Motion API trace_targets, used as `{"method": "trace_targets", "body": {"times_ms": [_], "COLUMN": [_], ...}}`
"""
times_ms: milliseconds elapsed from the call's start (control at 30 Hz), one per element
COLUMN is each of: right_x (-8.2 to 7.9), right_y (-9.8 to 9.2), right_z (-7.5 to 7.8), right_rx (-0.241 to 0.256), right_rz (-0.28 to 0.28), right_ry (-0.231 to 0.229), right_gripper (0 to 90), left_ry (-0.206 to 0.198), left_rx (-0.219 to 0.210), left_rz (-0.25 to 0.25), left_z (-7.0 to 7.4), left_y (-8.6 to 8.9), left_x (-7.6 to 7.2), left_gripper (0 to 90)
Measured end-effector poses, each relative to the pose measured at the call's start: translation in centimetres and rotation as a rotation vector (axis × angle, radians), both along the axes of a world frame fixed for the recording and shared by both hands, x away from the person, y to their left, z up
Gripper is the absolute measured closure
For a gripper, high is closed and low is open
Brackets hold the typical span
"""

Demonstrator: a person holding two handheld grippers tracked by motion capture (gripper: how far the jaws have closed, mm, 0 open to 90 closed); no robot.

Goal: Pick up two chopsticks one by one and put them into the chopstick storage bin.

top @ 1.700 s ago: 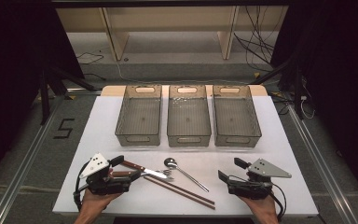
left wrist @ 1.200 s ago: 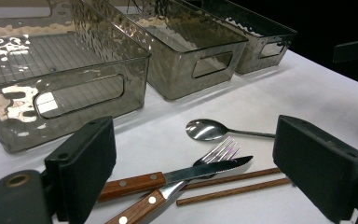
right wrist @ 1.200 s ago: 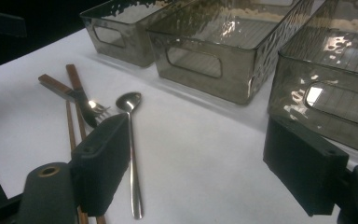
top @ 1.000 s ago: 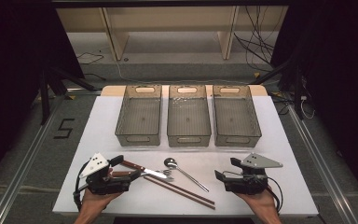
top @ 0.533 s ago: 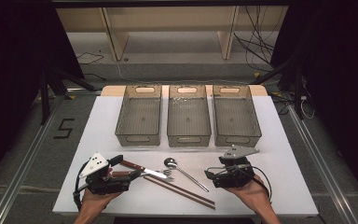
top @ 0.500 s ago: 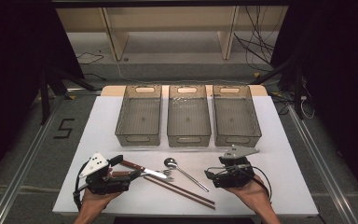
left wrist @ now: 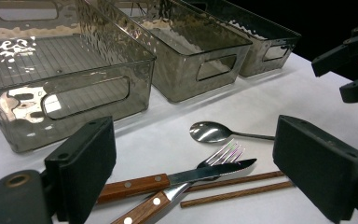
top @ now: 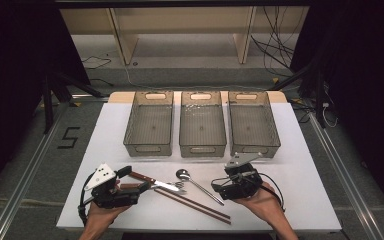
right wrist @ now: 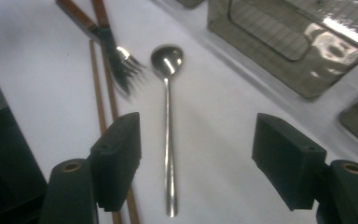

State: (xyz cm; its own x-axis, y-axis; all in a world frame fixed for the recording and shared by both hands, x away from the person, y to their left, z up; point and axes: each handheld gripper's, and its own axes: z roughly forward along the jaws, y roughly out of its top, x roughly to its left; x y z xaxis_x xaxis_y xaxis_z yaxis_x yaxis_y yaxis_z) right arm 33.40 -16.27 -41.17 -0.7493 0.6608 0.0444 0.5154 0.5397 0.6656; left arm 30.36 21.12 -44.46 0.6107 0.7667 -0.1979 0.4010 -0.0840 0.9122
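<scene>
right gripper (right wrist: pixel 196 163) wide apart over spoon (right wrist: pixel 168 116) handle, beside chopsticks (right wrist: pixel 103 93)

My jaws, L gripper (left wrist: pixel 193 179) & R gripper (right wrist: pixel 196 161): matte black pads, grey plate on top of each. Spoon (right wrist: pixel 168 116): polished silver, no pattern. Fork (left wrist: pixel 221 154): silver tines w/ faint rainbow sheen; brown wood handle, silver rivets. Knife (left wrist: pixel 182 176): silver blade, same brown wood handle w/ rivets. Chopsticks (left wrist: pixel 237 184): plain reddish-brown. Bins (top: pixel 202 125): smoky grey, see-through, rippled walls, ribbed floors. Table (top: pixel 305 175): plain white. Floor marking "5" (top: pixel 69 137): black on grey.
</scene>
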Motion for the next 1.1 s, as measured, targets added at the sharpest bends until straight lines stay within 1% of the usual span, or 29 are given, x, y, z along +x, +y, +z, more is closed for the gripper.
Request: {"method": "trace_targets", "body": {"times_ms": [33,67,133,167,200,233,267,300,367,400,433,467,533,567,600,767,800,867,900,967,1000,1100], "right_x": [0.0,0.0,-0.1,-0.1,-0.2,-0.2,-0.2,-0.3,-0.3,-0.3,-0.4,-0.4,-0.4,-0.5,-0.5,-0.5,-0.5,-0.5,-0.5,-0.5,-0.5,-0.5], "right_y": [0.0,0.4,0.8,0.8,1.3,1.4,1.4,1.8,2.2,2.2,2.6,2.6,3.0,3.4,3.6,4.4,4.4,4.7,4.9,5.0,5.1,5.2], "right_z": [0.0,0.0,-0.1,-0.1,-0.3,-0.4,-0.4,-0.5,-0.7,-0.7,-1.0,-1.0,-1.3,-1.6,-1.8,-2.6,-2.6,-2.9,-3.2,-3.3,-3.5,-3.8], "right_rx": [0.0,-0.016,-0.03,-0.03,-0.052,-0.063,-0.063,-0.079,-0.097,-0.097,-0.118,-0.118,-0.14,-0.161,-0.171,-0.232,-0.232,-0.257,-0.276,-0.285,-0.307,-0.338], "right_rz": [0.0,0.022,0.041,0.041,0.064,0.08,0.08,0.102,0.122,0.122,0.14,0.14,0.159,0.181,0.187,0.22,0.22,0.229,0.245,0.249,0.26,0.264], "right_ry": [0.0,0.016,0.037,0.037,0.052,0.058,0.058,0.072,0.085,0.085,0.106,0.106,0.121,0.133,0.142,0.182,0.182,0.199,0.202,0.207,0.22,0.235], "right_gripper": [33.6,35.3,37.1,37.1,38.9,39.8,39.8,42.0,44.0,44.0,45.6,45.6,47.8,49.0,51.4,56.9,56.9,58.7,60.8,62.1,64.0,67.3], "left_ry": [0.0,0.002,0.002,0.001,0.001,0.0,0.0,-0.001,-0.002,-0.001,-0.001,-0.001,-0.002,-0.002,-0.003,-0.004,-0.003,-0.003,-0.004,-0.005,-0.005,-0.004], "left_rx": [0.0,0.0,0.0,-0.001,-0.001,0.001,0.001,0.001,-0.003,-0.003,0.001,0.004,0.0,0.004,0.004,-0.001,-0.001,-0.001,-0.002,0.0,-0.001,0.0], "left_rz": [0.0,0.001,0.001,0.0,0.001,0.0,0.0,0.001,0.003,0.003,0.001,0.0,0.003,0.0,0.001,0.003,0.003,0.005,0.005,0.004,0.004,0.004], "left_z": [0.0,0.0,0.0,0.0,0.0,0.0,0.0,0.0,0.0,0.0,0.0,0.0,0.0,0.0,0.0,0.0,0.0,0.0,0.0,0.0,0.0,0.0], "left_y": [0.0,0.0,0.0,0.0,0.0,0.0,0.0,0.0,0.0,0.0,0.0,0.1,0.0,0.1,0.1,0.0,0.0,0.0,0.0,0.0,0.0,0.1], "left_x": [0.0,0.0,0.0,0.0,0.0,0.0,0.0,0.0,0.0,0.0,0.0,0.0,0.0,0.0,0.0,0.0,0.0,0.0,0.0,0.0,0.0,0.0], "left_gripper": [12.8,12.8,12.8,12.8,12.8,12.8,12.8,12.8,12.8,12.8,12.8,12.8,12.8,12.8,12.8,12.8,12.8,12.8,12.8,12.8,12.8,12.8]}}
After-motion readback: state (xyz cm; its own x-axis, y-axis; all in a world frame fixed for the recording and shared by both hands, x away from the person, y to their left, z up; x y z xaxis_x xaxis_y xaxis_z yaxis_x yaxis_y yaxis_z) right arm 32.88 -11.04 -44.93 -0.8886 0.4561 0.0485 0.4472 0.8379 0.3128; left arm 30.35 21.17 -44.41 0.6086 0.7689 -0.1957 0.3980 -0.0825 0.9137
